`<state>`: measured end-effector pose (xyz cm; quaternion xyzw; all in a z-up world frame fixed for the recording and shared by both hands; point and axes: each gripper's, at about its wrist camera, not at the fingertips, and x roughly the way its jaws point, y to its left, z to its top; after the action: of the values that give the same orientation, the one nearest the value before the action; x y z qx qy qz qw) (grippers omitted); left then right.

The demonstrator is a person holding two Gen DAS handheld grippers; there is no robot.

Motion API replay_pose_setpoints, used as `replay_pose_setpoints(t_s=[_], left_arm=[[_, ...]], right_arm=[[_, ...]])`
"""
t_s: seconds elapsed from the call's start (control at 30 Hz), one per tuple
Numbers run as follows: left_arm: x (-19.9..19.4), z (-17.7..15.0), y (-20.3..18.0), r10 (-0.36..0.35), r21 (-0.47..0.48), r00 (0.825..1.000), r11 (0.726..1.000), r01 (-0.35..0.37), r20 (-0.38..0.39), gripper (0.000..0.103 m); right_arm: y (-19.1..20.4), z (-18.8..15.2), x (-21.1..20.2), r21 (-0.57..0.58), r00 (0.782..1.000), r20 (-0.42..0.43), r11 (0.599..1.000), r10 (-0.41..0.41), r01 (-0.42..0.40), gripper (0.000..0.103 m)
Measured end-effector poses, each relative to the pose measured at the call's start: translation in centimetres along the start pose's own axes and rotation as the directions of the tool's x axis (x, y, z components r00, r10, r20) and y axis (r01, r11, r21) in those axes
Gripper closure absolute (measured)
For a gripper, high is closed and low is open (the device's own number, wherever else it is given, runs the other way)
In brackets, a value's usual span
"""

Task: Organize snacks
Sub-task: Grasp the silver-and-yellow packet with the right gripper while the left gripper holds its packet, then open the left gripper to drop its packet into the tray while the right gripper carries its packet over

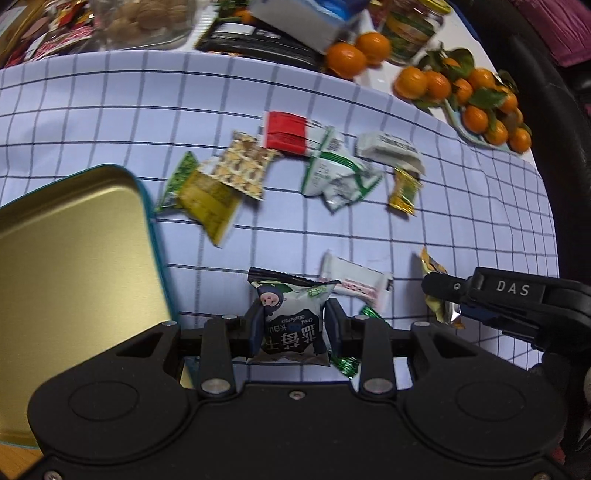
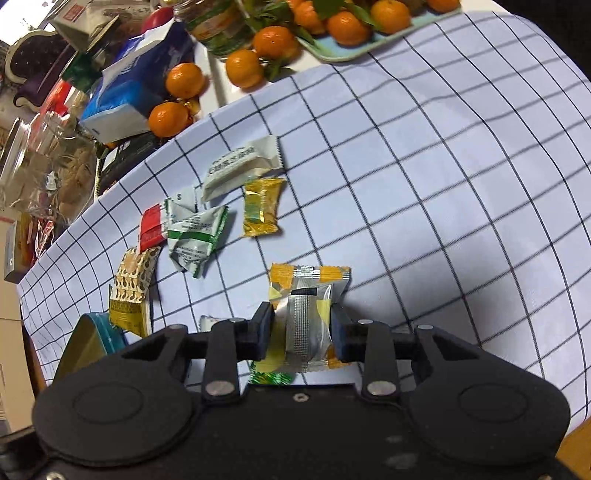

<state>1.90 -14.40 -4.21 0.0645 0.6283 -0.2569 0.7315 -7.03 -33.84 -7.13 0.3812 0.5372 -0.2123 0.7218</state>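
Observation:
My left gripper [image 1: 293, 325] is shut on a white dried-blueberry packet [image 1: 291, 317], held just above the checked cloth. An open gold tin [image 1: 74, 251] with a teal rim lies to its left. My right gripper [image 2: 301, 330] is shut on a yellow-and-silver snack packet [image 2: 308, 306]; it also shows in the left wrist view [image 1: 439, 295] at the right. Loose packets lie on the cloth: a red one [image 1: 286, 131], a green-and-white one [image 1: 332, 170], a white bar [image 1: 388, 149], a gold candy [image 1: 404, 192], a patterned one [image 1: 240, 166]. The tin's corner shows in the right wrist view [image 2: 92, 343].
Mandarins [image 1: 480, 99] on a tray, a jar [image 1: 410, 29], a tissue pack [image 2: 136, 85] and boxes crowd the table's far edge beyond the checked cloth [image 2: 443, 184]. A white packet [image 1: 354, 280] and a green candy [image 1: 347, 363] lie near my left gripper.

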Motion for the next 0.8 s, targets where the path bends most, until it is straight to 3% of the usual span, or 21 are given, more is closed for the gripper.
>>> replay_pose_setpoints(t_s=[0.4, 0.8], left_arm=[[-0.9, -2.3, -1.8, 0.095, 0.057, 0.99, 0.993, -0.102, 0.107, 0.061], [-4.5, -3.8, 4.3, 0.147, -0.078, 0.975, 0.988, -0.135, 0.169, 0.061]], right_arm=[[1.1, -1.4, -3.2, -0.108, 0.994, 0.108, 0.994, -0.004, 0.016, 0.068], [4.5, -5.1, -3.5, -0.152, 0.991, 0.129, 0.988, 0.043, -0.023, 0.068]])
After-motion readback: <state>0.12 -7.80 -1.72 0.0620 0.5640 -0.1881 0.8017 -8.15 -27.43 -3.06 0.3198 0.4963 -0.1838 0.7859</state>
